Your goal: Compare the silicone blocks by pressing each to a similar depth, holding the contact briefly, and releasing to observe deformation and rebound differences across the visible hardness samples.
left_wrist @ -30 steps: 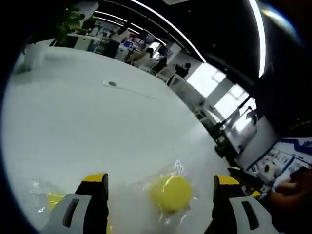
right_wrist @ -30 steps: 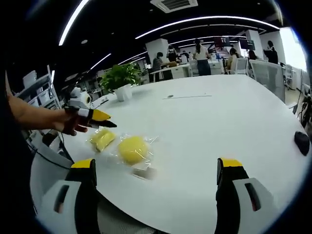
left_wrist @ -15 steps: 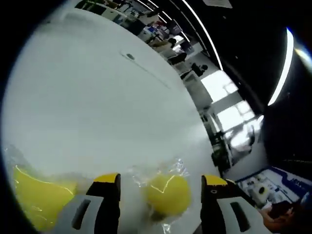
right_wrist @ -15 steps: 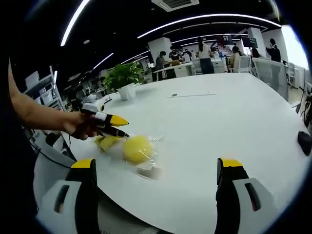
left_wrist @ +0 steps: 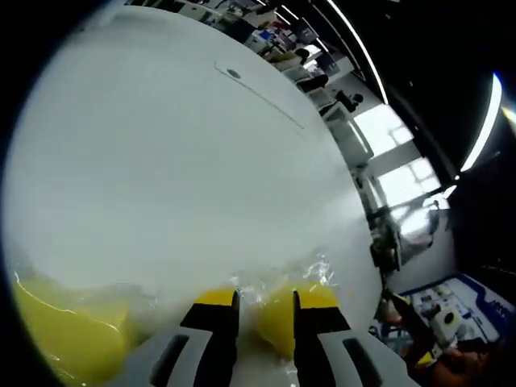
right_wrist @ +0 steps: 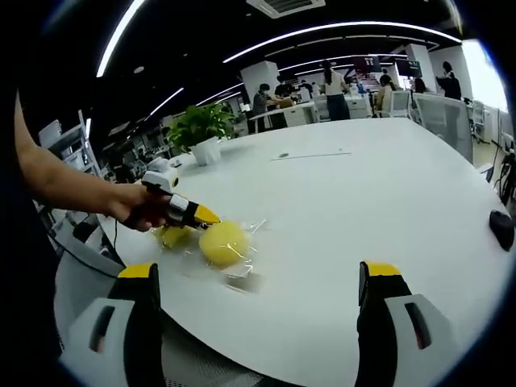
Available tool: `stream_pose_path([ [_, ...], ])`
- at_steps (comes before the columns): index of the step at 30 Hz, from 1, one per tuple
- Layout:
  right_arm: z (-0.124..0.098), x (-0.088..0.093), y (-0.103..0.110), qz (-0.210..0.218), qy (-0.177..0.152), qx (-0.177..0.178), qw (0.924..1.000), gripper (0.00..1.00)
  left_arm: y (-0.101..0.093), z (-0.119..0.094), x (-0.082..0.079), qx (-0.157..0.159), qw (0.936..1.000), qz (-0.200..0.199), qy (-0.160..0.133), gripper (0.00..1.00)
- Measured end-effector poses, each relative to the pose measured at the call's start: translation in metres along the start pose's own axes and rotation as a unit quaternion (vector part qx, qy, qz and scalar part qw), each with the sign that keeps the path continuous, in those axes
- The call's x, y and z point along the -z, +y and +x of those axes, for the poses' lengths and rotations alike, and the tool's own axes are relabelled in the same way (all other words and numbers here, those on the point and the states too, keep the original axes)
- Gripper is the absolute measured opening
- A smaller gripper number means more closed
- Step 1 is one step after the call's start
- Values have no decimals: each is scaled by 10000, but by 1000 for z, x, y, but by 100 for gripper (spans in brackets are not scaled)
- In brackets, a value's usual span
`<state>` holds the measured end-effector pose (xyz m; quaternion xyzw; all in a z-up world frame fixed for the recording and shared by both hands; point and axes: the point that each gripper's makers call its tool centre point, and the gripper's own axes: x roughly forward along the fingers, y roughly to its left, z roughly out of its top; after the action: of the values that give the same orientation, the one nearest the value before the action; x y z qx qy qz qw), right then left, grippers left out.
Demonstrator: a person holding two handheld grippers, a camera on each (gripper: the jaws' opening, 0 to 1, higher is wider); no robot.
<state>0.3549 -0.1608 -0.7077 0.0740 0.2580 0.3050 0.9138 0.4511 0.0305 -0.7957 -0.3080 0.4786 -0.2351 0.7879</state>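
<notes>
A round yellow silicone block (right_wrist: 224, 243) in clear wrap lies near the white table's (right_wrist: 363, 193) front left edge. A flatter yellow block (right_wrist: 176, 235), also wrapped, sits just left of it. A person's hand holds my left gripper (right_wrist: 201, 214), whose yellow tips meet the round block's upper left side. In the left gripper view my left gripper (left_wrist: 266, 298) has its jaws drawn close, with the round block (left_wrist: 274, 326) pinched in the narrow gap. The flatter block (left_wrist: 56, 339) sits at the lower left. My right gripper (right_wrist: 259, 270) hangs open in front of the table, apart from both blocks.
A potted plant (right_wrist: 201, 129) stands at the table's far left. A small puck with a thin cable (right_wrist: 282, 156) lies mid-table, and a black mouse (right_wrist: 501, 230) is at the right edge. People and desks fill the room behind. The table's front edge runs just beyond my right jaws.
My left gripper has come down onto the round block and its jaws have closed from wide apart to a narrow gap around it. The right gripper has stayed put.
</notes>
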Motion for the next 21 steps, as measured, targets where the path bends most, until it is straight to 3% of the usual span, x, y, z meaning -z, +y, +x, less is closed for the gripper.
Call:
stream_pose_path([
  [4, 2, 7, 2, -51, 98, -3, 9999, 96, 1, 5, 1, 14, 10000, -82, 15, 19],
  [5, 3, 8, 3, -33, 105, -22, 9999, 96, 0, 5, 0, 56, 9999, 85, -9, 18],
  [8, 3, 9, 3, -38, 116, -21, 9999, 96, -3, 3, -2, 74, 9999, 130, -39, 4],
  [20, 3, 6, 2, -28, 120, -34, 9999, 96, -6, 6, -2, -112, 9985, 527, -138, 0],
  [21, 3, 6, 1, -38, 125, -28, 9999, 96, 1, 5, -3, -379, 9990, 168, -141, 0],
])
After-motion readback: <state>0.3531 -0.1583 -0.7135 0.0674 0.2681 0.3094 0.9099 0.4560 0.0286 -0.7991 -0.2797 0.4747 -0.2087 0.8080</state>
